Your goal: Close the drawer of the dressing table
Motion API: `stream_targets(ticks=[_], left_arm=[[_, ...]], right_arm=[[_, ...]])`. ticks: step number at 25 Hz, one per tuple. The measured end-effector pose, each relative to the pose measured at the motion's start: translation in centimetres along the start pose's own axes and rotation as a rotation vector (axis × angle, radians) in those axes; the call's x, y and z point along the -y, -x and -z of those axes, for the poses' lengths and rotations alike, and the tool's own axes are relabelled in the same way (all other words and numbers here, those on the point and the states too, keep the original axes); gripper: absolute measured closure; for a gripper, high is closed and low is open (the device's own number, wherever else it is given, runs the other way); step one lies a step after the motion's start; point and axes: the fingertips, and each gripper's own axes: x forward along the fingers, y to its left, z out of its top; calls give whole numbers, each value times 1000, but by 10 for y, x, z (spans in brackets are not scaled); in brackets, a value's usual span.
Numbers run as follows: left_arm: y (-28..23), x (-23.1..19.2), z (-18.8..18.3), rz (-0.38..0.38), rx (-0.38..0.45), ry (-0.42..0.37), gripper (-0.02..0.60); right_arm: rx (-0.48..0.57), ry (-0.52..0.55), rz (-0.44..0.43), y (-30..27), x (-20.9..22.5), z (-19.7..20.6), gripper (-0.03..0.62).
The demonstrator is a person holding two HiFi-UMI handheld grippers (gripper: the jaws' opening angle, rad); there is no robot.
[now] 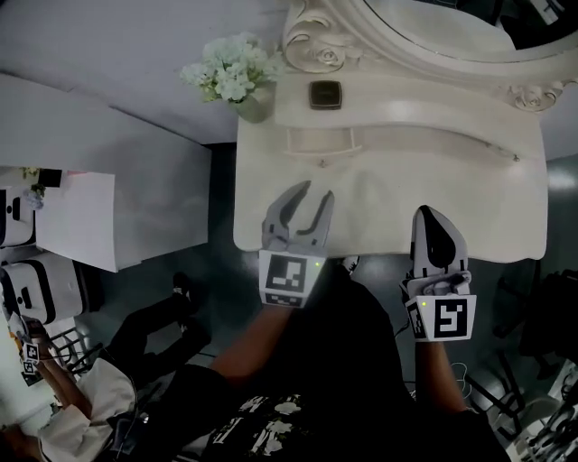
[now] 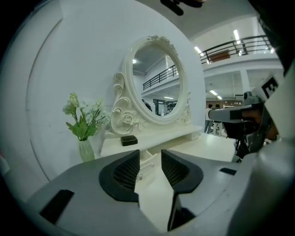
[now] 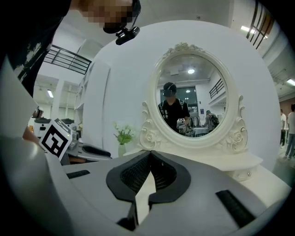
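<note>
The cream-white dressing table (image 1: 379,198) has a smooth, faintly glossy top with a wavy front edge. Its small, shallow drawer (image 1: 321,140) sits in the raised shelf below the oval mirror (image 1: 424,27), which has a carved rose-and-scroll frame. The drawer stands pulled out a little, and its tiny metal knob (image 1: 321,164) faces the person.

The grey plastic left gripper (image 1: 316,191) hovers over the tabletop just short of the drawer. Its jaws are spread wide and the ribbed black pads are bare, with nothing between them. In the left gripper view the drawer front lines up with the gap. The right gripper (image 1: 426,217) hangs further right over the table, its jaws closed tip to tip on nothing.

The step in hand appears to be the approach. Set a jaw tip flat against the drawer front close beside the knob. Push straight back along the slide, because an off-centre push may skew so light a drawer in its slot. Keep clear of the small dark square box (image 1: 325,94) on the shelf above the drawer. Also keep clear of the glass vase (image 1: 253,106) of white flowers at the left corner.
</note>
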Motion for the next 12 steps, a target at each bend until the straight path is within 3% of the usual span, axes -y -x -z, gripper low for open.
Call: stream_targets(ticks=[12], left_arm=[[-64, -15, 61, -42, -135, 50, 407]], right_arm=[[-86, -9, -52, -48, 0, 33, 595]])
